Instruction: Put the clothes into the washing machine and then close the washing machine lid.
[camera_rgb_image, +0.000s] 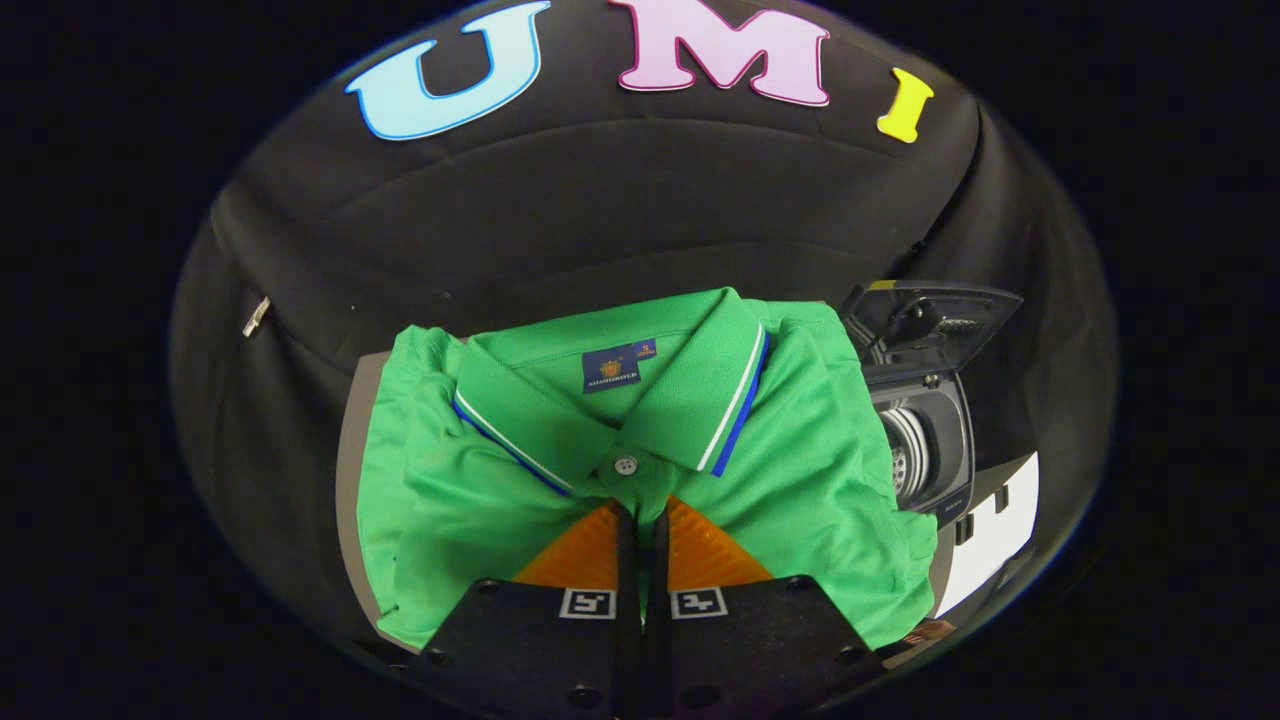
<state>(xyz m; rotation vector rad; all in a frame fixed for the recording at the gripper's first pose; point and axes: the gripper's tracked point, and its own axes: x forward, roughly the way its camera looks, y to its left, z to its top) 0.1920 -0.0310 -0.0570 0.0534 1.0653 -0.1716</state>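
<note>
Grasp step: gripper (640, 520) fingers pinched together on the placket of the folded green polo shirt (640, 440), which lies beside the washing machine (925, 440), lid (935, 320) up; next move likely needs lifting it across into the drum.

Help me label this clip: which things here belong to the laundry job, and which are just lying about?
Job:
- green polo shirt, pinched just below its button by the closed claw
- washing machine beyond the shirt, lid raised

Lying about:
- white panel beside the machine
- grey surface under the shirt
</note>
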